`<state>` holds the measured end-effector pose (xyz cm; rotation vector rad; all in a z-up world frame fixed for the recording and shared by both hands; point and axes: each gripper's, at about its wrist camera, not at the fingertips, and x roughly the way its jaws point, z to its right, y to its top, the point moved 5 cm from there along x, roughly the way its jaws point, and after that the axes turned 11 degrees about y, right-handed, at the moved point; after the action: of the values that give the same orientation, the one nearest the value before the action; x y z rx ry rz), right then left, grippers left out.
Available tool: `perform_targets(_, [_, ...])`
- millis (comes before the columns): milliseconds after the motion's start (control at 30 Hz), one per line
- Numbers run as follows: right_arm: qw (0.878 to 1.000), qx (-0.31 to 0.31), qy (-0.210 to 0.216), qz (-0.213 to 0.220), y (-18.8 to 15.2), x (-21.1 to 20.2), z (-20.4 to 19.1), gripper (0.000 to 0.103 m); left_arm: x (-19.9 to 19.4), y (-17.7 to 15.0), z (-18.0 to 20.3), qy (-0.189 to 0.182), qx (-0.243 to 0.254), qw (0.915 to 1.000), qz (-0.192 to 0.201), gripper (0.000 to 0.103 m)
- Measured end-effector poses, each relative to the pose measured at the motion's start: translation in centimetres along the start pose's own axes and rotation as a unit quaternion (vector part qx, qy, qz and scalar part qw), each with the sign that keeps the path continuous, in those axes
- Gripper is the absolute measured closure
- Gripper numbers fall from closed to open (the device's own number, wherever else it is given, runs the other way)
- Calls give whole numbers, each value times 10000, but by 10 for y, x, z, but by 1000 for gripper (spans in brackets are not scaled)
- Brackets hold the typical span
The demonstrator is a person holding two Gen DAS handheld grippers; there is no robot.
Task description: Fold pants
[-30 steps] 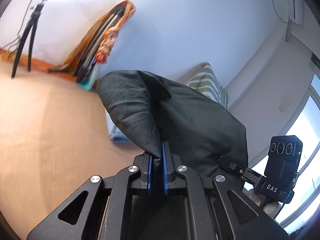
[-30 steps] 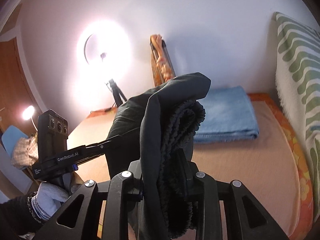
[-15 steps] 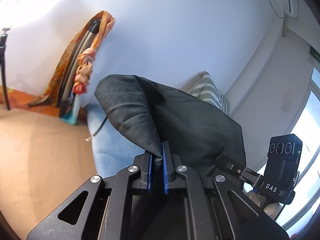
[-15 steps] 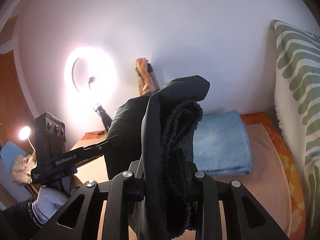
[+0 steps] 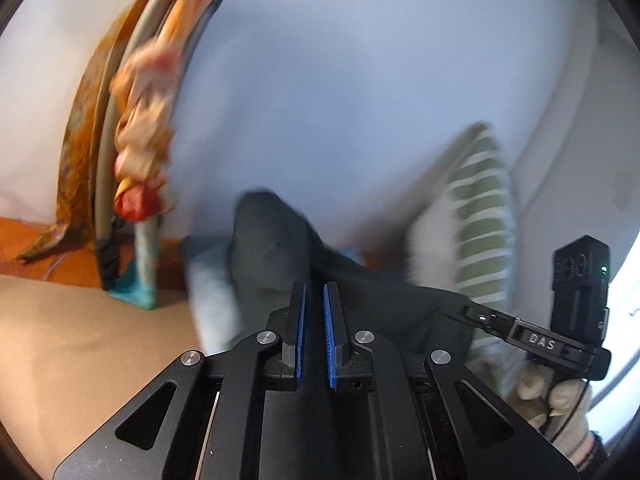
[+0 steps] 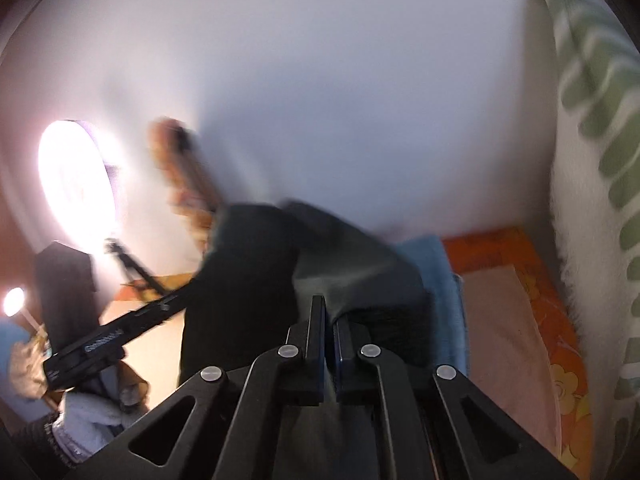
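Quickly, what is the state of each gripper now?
Left gripper: closed on the pants.
Right gripper: jaws have just closed further, pinching a thin fold of the pants.

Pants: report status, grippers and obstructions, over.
Left gripper shut on pants edge. Right gripper shut, hold on cloth unclear in blur. Folded blue blanket lies just ahead on the bed.

Two wrist fisheyes, angled downward, sharing pants [image 5: 276, 248] (close up)
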<state>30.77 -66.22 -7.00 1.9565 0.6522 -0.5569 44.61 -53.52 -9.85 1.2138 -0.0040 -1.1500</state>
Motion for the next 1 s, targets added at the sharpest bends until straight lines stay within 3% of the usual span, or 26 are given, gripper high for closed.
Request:
perform_targets(67, [9998,156,100,-99,-6,14,13,102,8,-1,-14,66,-163,9998,-54,97])
perform_targets(167, [9985,520,108,-163,-14,22,32,83,8,-6,-21,184,-22,9998,-24,97])
perform_targets(200, [9980,596,48,-193,-16,23,37,70,8,-6,-23,194,-33,9998,-39,97])
perform_targets(267, [9968,702,-261,-265,-19,21,49,64,5,-7,-27,207,-80,9997,-73,95])
perform_targets(367, [9928,1123,390,-122,-21,15,59,62,-1,-9,-30,194,-67,9997,-160,95])
perform_targets(400, [9891,1308,661,-99,-19,15,65,49,-4,-11,-31,208,-25,9997,-161,91])
perform_targets(433, [9866,1443,757,-108,-20,14,67,29,-7,-13,-32,213,20,9996,-180,88])
perform_targets(500, [9832,1634,806,-124,-20,17,75,22,-10,-18,-34,204,95,9994,-270,82])
perform_targets(700, [9813,1687,860,-354,-31,45,84,28,-1,-41,-55,193,6,9970,-747,82])
perform_targets(767, [9803,1778,820,-279,-31,52,88,36,7,-51,-57,124,-53,9953,-957,82])
perform_targets(833, [9802,1686,1000,-263,-26,58,83,87,10,-58,-53,56,-5,9943,-1065,82])
perform_targets(900, [9906,1192,642,-216,-16,55,68,92,13,-64,-48,-60,54,9930,-1175,82])
perform_targets(1000, [9995,-283,-14,-103,12,47,32,103,12,-69,-38,-252,121,9923,-1203,82])
